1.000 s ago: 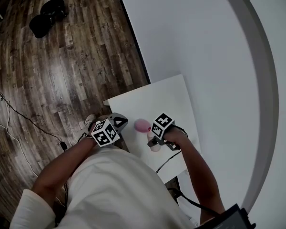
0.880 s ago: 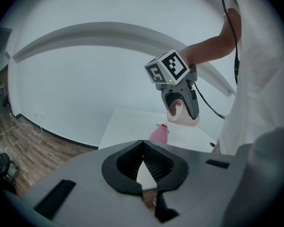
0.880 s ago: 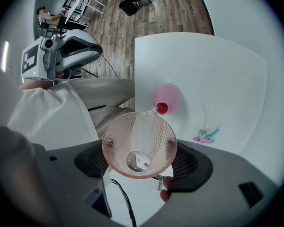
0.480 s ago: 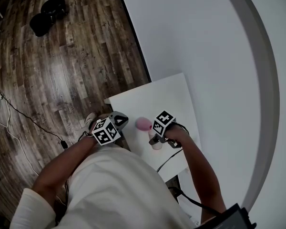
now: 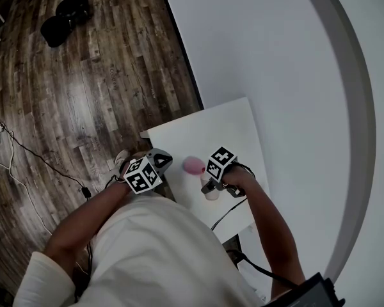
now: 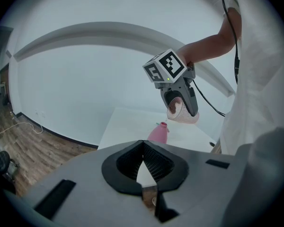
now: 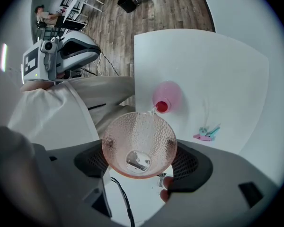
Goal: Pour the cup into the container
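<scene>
White bench (image 5: 205,130) centre-frame: our right hand-held gripper (image 7: 141,167) has barely shifted, clamping the tipped cup (image 7: 138,134) over the pink container (image 7: 166,97) (pour nearly done, we judge); left hand-held gripper (image 6: 143,168) closed, empty.

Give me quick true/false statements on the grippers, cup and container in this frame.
1. The right gripper holds the cup tipped over the container. True.
2. The left gripper grips the container. False: its jaws are together on nothing, away from the container.
3. The container lies on its side. False: it stands upright on the white table.
4. The container is pink with a narrow neck. True.
5. Nothing else is on the table. False: small pink and teal items lie near the container, apart from it.
</scene>
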A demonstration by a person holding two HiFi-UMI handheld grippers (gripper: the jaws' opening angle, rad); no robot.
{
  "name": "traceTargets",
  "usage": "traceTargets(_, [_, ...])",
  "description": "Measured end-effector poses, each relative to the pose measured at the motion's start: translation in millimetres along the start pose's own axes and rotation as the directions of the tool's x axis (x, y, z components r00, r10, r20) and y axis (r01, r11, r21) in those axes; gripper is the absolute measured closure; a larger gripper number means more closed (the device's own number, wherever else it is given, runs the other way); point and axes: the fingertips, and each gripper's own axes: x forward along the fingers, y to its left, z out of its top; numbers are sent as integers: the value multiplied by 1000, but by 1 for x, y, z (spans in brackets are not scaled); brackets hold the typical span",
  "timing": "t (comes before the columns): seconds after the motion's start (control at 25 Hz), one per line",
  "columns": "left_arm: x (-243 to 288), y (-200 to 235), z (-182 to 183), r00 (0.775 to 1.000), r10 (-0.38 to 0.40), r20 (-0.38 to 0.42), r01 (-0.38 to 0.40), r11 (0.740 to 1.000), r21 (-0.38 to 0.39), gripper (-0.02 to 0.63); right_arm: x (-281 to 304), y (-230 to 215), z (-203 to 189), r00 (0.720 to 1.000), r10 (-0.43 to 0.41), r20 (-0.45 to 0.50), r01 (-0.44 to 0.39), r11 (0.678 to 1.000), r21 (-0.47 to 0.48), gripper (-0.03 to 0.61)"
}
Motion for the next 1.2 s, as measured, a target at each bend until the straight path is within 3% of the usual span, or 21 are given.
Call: traceTargets(1.2, [-3,2,-12,1000,-5,-6,5,1000,-9,603,-3,2,1,998,38,-48,-37,999,12,196])
